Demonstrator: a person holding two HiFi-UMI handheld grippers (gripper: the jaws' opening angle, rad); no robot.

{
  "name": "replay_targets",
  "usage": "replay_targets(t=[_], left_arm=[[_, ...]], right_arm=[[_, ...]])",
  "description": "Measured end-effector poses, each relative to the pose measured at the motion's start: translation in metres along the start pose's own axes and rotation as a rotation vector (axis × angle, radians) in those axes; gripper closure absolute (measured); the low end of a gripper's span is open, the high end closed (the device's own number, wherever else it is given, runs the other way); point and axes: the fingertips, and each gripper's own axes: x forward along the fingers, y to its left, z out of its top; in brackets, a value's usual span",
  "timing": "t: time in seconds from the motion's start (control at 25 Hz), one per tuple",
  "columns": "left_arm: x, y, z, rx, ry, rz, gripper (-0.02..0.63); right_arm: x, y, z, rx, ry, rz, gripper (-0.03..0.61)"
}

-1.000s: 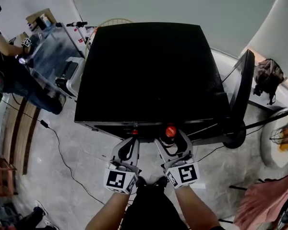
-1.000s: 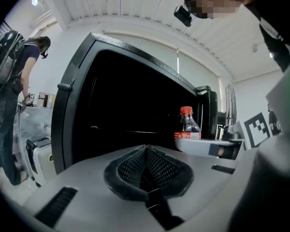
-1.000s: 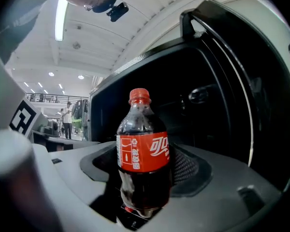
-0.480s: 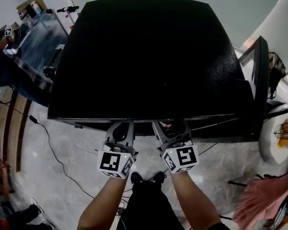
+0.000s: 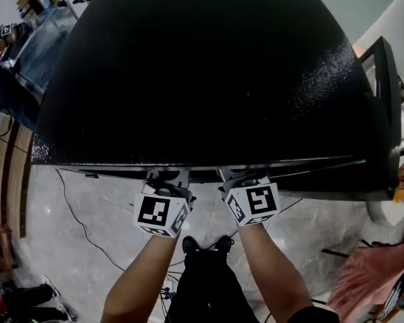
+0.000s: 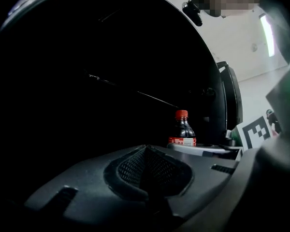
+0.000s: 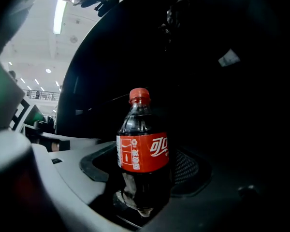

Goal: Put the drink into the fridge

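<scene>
A small cola bottle (image 7: 142,146) with a red cap and red label stands upright between the jaws of my right gripper (image 7: 145,173), which is shut on it. Behind it is the dark inside of the black fridge (image 5: 209,66). In the left gripper view the same bottle (image 6: 182,129) shows to the right, just past my left gripper (image 6: 146,153), whose pads meet with nothing between them. In the head view only the two marker cubes (image 5: 163,214) (image 5: 252,204) show. The jaws and the bottle are hidden under the fridge's top edge.
The fridge door (image 5: 385,106) stands open at the right. A person's sleeve and a table (image 5: 27,39) are at the far left. A cable (image 5: 74,214) runs over the grey floor, and pink cloth (image 5: 377,278) lies at the lower right.
Both grippers have moved forward under the fridge's top edge. The bottle's red cap, seen in the head view a second ago, is now hidden. The fridge top fills more of that view.
</scene>
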Motion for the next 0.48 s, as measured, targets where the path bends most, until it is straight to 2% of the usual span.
replay_targets(t=[0.48], left_arm=[[0.025,0.016,-0.017,-0.008,0.004,0.023,0.598]], right_arm=[[0.033,-0.012,-0.017,-0.012,0.02,-0.044,0.275]])
